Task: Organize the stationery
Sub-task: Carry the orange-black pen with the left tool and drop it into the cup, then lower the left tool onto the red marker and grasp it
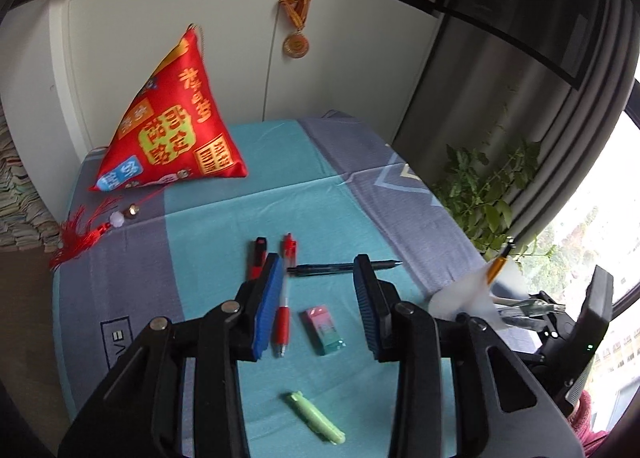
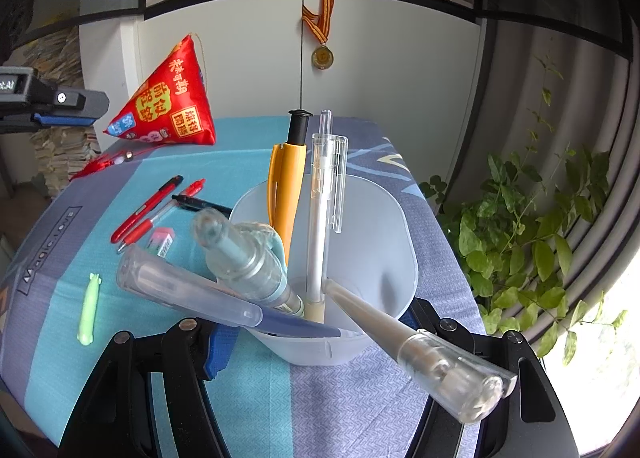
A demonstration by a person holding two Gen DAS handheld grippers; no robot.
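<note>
1. Left tool (image 1: 316, 306) is hovering with jaws apart — gripping nothing — above a red pen (image 1: 285, 298) and an eraser (image 1: 323, 325) lying on the surface (image 1: 224, 242).
2. Right tool (image 2: 316, 342) is clamping the frosted cup (image 2: 372, 242) — pens standing inside.

Far left on my tabletop (image 1: 224, 193): red pyramid cushion (image 1: 172, 129). Medal (image 1: 296, 45) hangs on white cabinet (image 1: 360, 57). Right: leafy plant (image 2: 532, 242).

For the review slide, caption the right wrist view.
Right gripper clamps a translucent cup of pens; more stationery lies on the cloth.
</note>
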